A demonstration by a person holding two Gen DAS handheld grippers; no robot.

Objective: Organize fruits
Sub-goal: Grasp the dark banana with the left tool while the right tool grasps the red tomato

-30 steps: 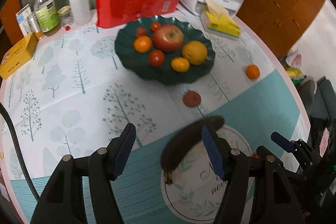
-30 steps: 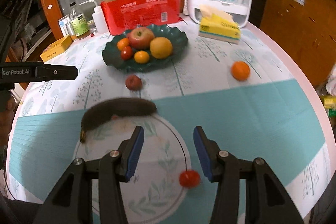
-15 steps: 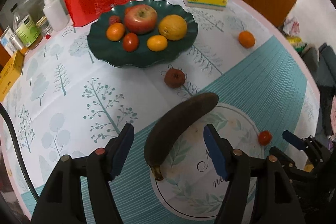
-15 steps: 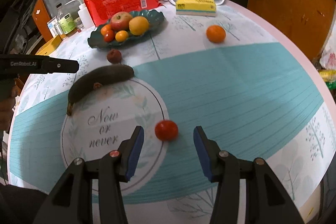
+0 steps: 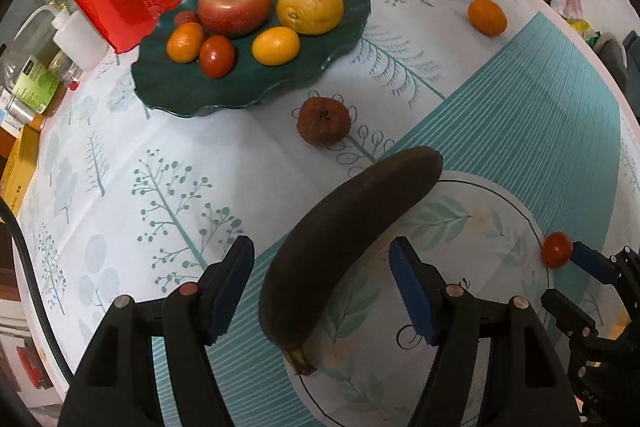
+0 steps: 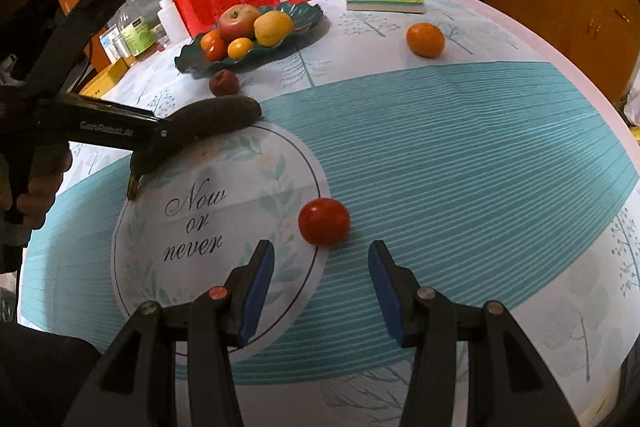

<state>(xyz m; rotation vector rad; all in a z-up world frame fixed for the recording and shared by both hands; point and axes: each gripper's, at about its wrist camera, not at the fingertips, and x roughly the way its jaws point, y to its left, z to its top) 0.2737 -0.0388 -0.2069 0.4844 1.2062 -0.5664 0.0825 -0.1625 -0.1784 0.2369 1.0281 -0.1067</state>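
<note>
From the left wrist view, the left gripper (image 5: 322, 281) stands wide open, its blue pads either side of the blackened banana (image 5: 344, 239) without touching it; the banana lies on the tablecloth (image 5: 120, 187), stem toward the camera. At about twelve o'clock from it sits a dark wrinkled fruit (image 5: 324, 121), and beyond that the green plate (image 5: 168, 87) with an apple (image 5: 235, 3) and citrus. A loose tangerine (image 5: 487, 17) lies at two o'clock. From the right wrist view, the right gripper (image 6: 321, 265) is open too, a small tomato (image 6: 324, 221) on the cloth just ahead of its tips, at twelve o'clock. The banana (image 6: 218, 119) lies at ten o'clock, partly behind the other tool.
</note>
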